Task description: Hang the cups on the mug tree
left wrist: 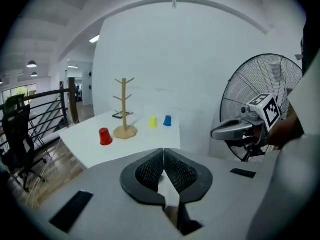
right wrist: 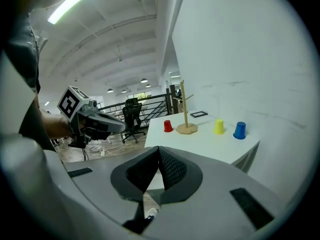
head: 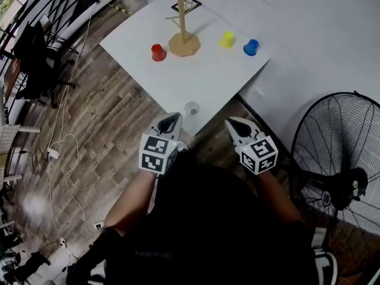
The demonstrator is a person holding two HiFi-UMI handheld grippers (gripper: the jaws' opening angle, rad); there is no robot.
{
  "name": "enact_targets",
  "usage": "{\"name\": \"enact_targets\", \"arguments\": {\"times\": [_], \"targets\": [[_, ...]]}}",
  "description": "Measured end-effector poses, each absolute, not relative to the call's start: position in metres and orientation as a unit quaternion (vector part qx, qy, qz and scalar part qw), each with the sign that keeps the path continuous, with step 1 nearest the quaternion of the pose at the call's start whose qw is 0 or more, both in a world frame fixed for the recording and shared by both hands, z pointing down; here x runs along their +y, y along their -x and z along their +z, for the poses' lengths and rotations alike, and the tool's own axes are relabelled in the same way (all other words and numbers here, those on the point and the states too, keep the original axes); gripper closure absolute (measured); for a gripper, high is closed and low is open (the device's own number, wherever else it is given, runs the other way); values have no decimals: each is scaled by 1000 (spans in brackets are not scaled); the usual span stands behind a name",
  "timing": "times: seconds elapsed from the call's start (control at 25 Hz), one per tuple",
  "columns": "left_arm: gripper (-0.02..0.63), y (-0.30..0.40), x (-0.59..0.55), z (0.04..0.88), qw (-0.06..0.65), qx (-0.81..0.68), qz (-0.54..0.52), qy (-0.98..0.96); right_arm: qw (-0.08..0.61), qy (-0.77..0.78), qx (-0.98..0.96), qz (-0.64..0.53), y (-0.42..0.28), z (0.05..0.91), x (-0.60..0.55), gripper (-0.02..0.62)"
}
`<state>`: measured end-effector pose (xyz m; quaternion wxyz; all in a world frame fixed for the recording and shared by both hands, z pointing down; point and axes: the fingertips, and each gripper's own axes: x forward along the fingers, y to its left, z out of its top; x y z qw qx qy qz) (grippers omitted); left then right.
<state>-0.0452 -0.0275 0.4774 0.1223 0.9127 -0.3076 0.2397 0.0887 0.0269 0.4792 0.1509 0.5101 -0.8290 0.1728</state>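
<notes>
On the white table (head: 148, 76) stands a wooden mug tree (head: 183, 37) with bare pegs. A red cup (head: 158, 52) sits upside down to its left, and a yellow cup (head: 227, 39) and a blue cup (head: 250, 47) sit to its right. A clear cup (head: 191, 107) stands near the table's near corner. My left gripper (head: 174, 120) and right gripper (head: 233, 124) hover side by side just short of that corner, both shut and holding nothing. The left gripper view shows the tree (left wrist: 124, 109) and the red cup (left wrist: 105, 136) far ahead of the jaws. So does the right gripper view, with the tree (right wrist: 185, 109) well beyond them.
A large standing fan (head: 344, 153) is on the floor at the right of the table. A black office chair (head: 35, 58) and loose cables lie on the wooden floor at the left. A small framed object (head: 190, 5) lies behind the tree.
</notes>
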Motion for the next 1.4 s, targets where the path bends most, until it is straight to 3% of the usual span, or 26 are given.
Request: {"name": "enact_targets", "arguments": {"times": [0.44, 0.8, 1.4], "targets": [[591, 66, -111, 497, 131, -308, 236, -912, 165, -505, -833, 153, -70, 482, -64, 588], [591, 77, -135, 506, 140, -329, 242, -902, 159, -518, -826, 154, -94, 485, -115, 588], [591, 36, -151, 514, 179, -378, 248, -874, 178, -474, -849, 149, -137, 503, -169, 588]]}}
